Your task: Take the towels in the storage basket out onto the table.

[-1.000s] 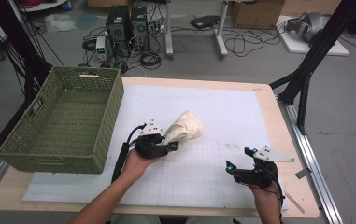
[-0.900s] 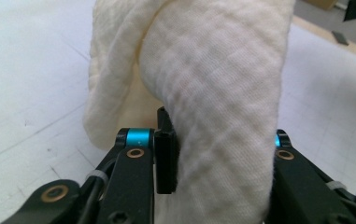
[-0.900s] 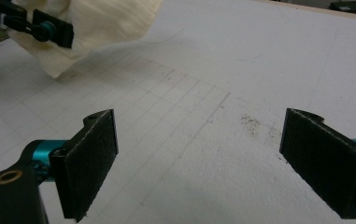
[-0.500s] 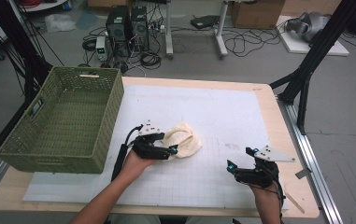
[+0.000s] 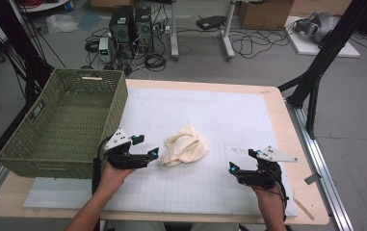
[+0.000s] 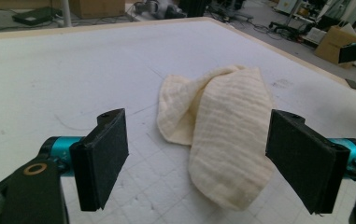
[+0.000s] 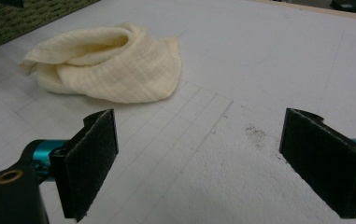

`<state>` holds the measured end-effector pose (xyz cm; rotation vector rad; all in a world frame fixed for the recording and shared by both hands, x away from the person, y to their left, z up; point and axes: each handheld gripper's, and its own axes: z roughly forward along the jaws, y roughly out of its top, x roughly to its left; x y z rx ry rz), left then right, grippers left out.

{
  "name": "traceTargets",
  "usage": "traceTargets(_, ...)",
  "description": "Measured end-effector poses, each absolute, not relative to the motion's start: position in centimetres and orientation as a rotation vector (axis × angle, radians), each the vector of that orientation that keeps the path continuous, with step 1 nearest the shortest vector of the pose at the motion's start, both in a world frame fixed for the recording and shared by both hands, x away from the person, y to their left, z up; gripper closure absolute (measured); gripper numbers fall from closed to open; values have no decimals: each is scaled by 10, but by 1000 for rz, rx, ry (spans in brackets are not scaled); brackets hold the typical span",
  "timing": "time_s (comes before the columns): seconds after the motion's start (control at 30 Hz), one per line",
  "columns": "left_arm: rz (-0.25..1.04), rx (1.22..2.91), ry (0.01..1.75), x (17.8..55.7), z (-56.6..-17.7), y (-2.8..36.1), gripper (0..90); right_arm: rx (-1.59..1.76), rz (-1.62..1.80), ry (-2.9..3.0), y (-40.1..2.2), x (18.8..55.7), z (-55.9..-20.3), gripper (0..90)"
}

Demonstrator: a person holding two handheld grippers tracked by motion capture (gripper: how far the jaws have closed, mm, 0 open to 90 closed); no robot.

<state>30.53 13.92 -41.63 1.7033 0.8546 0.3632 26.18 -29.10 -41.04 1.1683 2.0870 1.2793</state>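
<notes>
A cream cloth point(image 5: 186, 146) lies crumpled on the white grid mat point(image 5: 210, 110) near the table's middle. My left gripper point(image 5: 148, 147) sits just left of it and stands open. Its jaws have just been opening, and nothing is pressed between the pads. In the left gripper view the cloth point(image 6: 222, 121) lies loose on the mat ahead of my left gripper point(image 6: 199, 158), its near end between the two wide-apart pads. My right gripper point(image 5: 241, 160) rests low at the front right, open and empty. From my right gripper point(image 7: 199, 163) the cloth point(image 7: 115, 60) lies farther off.
A green woven basket point(image 5: 118, 106) stands at the table's left side, close beside my left hand, and its wall point(image 7: 26, 18) shows in the right gripper view. The wooden table edge point(image 5: 287, 125) runs along the right. Cables and computer boxes lie on the floor behind.
My left gripper has let go of the cloth, which dropped from a raised bunch onto the mat. The left hand drew back to the left. The right hand stayed put.
</notes>
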Motion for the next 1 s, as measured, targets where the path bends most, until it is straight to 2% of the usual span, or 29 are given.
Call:
traceTargets(0.67,413,1683,835,296,-412,157,216,1139,1275,2055,-291,265,-407,107)
traceTargets(1.0,395,1705,823,300,-416,149,224,1152,1264,2062,-294,262,-411,108)
